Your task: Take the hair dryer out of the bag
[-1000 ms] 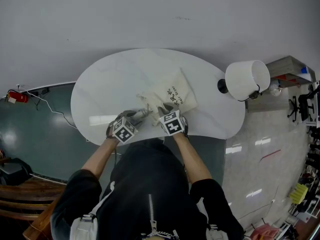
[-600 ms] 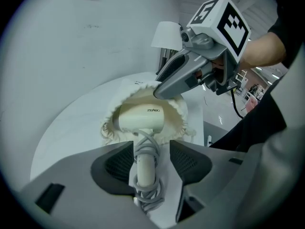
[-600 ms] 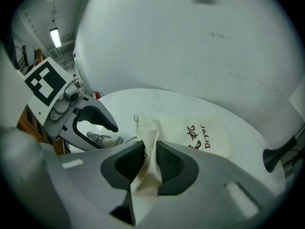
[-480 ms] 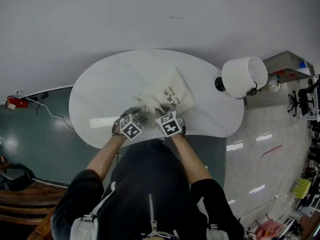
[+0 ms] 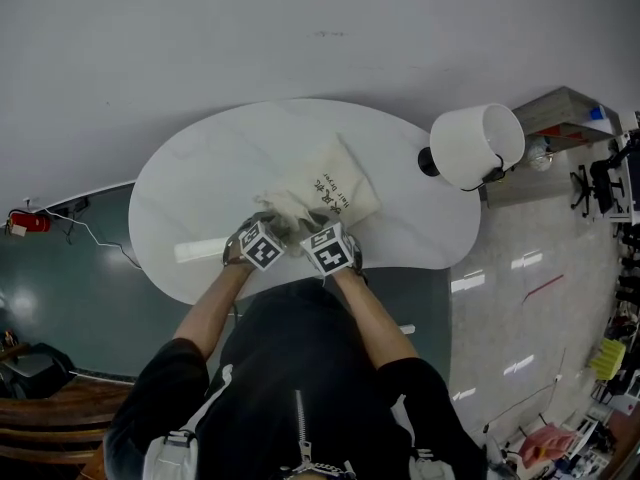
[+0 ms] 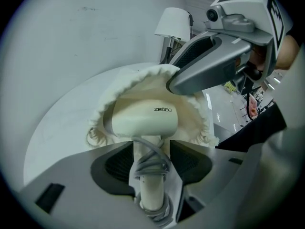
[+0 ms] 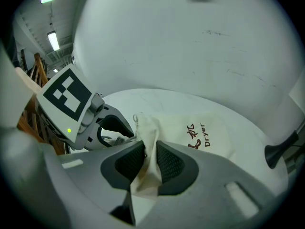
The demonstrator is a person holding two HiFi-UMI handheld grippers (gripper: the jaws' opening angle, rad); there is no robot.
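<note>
The left gripper [image 6: 153,157] is standing with its jaws spread as wide as they go, and the hair dryer [image 6: 143,120] is poking its handle [image 6: 151,194] straight into the gap between them. The grey cord [image 6: 152,165] is winding around that handle, and a sliver of space is showing on each side, so neither pad is pressing on it. The right gripper [image 7: 148,163] is pinching its jaws nearly together on a fold of cream cloth at the mouth of the bag [image 7: 200,128], pulling the gathered rim up and apart. The drawstring bag is lying flat on the white oval table [image 5: 200,188], close to the edge nearest the person, with its printed side facing up. Its ruffled mouth is gaping toward the left gripper, and the cream head of the dryer is sitting inside that opening while the handle is sticking out of it. The two grippers are working just beside each other at the bag's mouth. A white-shaded lamp [image 5: 470,146] is standing at the table's far right end, well apart from the bag.
</note>
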